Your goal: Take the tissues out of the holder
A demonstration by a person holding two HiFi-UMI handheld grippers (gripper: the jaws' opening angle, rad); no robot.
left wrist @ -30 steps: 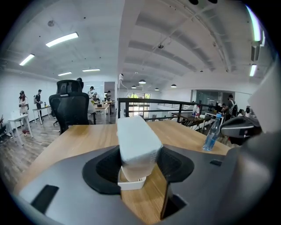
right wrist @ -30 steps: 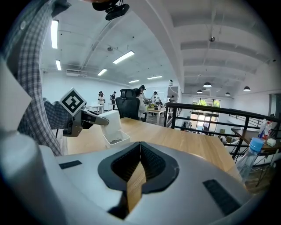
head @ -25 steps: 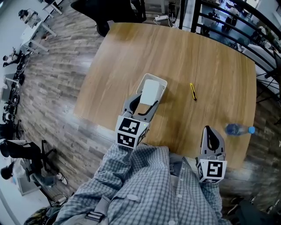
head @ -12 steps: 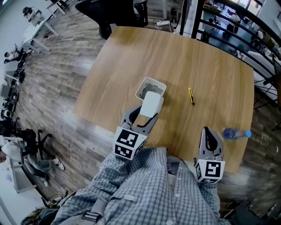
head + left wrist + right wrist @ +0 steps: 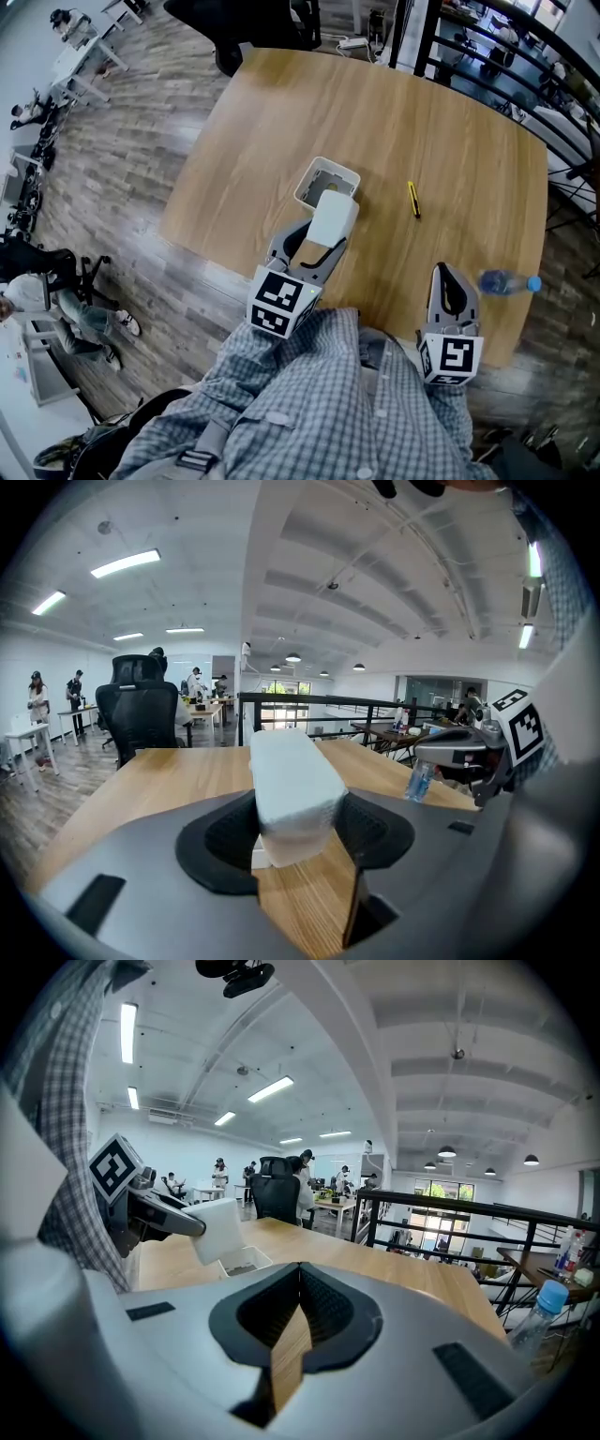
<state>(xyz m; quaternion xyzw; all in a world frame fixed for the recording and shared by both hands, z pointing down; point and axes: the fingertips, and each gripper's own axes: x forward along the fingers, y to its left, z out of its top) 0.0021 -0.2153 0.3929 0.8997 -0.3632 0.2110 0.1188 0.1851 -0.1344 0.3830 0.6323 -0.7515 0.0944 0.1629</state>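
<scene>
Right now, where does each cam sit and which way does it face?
Head view: on the person's head, steeply down onto table, holder, bottle; shows checked shirt, left claw shut on the tissue pack, right claw shut, empty.
Left gripper view: on the left claw, along its jaws across the table toward an office chair; right claw at right.
Right gripper view: on the right claw, across the table toward a railing; left claw at left.
Shared: all three show the tissue pack.

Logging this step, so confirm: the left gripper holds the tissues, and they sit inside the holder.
Not right. The left gripper holds the tissues, but they are lifted out of the holder, which is empty, as the head view shows.
</scene>
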